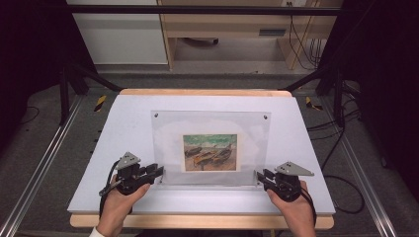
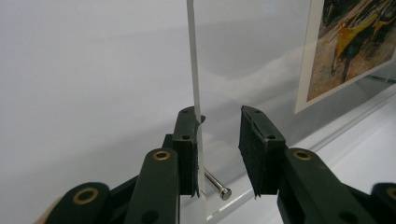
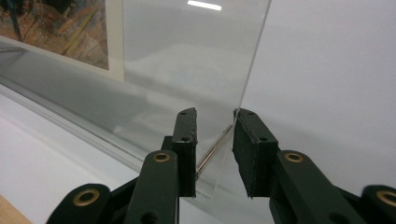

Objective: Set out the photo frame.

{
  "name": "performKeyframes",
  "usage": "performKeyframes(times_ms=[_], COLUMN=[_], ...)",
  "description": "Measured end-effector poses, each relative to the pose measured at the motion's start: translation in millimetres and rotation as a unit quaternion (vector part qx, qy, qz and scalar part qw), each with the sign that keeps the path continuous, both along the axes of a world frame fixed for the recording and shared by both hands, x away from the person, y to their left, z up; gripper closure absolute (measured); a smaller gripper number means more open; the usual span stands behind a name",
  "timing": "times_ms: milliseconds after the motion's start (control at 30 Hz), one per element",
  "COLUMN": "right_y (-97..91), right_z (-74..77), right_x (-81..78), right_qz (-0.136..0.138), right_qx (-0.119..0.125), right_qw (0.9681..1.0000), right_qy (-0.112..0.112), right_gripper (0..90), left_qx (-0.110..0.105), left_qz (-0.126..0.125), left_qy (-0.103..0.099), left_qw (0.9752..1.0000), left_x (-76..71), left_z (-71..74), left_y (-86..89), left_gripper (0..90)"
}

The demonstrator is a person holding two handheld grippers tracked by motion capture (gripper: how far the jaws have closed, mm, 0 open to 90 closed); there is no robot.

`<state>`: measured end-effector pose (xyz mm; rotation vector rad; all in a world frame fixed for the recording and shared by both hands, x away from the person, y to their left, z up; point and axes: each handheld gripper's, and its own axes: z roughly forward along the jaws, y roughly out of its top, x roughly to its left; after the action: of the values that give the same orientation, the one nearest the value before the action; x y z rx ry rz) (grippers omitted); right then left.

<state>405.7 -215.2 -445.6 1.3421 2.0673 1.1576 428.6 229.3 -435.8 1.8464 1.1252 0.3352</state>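
Your left gripper point(image 1: 157, 171) and right gripper point(image 1: 259, 176) straddle the acrylic frame's point(image 1: 211, 126) near corners on the table point(image 1: 128, 118), jaws not yet clenched; close both evenly before lifting.

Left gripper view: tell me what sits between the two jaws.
In the left gripper view, the clear acrylic frame's edge and a metal pin lie between the left gripper's jaws.

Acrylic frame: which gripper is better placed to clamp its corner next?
Left, marginally. The left gripper has one pad flat against the panel edge of the acrylic frame, its pin between the jaws. The right gripper straddles its corner, panel only meeting a pad's tip.
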Motion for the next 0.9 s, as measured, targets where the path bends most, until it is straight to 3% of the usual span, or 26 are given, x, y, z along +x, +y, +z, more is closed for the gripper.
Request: performKeyframes(times_ms=[733,900], right_y=[0.1,0.1], right_z=[-3.7,-5.0], right_x=[-7.9,-10.9], right_qz=[0.005,0.009], right_qx=[-0.006,-0.009], right_qw=[1.0,0.9998], right_qy=[0.006,0.013], right_gripper=[70.6,70.6], left_qx=[0.005,0.016], left_qz=[-0.017,-0.023], left_qy=[0.003,0.002], left_qw=[0.9998,0.9996], left_x=[-9.3,-12.6], left_z=[-4.2,-5.4], left_y=[2.3,1.3], left_gripper=[67.4,66.4])
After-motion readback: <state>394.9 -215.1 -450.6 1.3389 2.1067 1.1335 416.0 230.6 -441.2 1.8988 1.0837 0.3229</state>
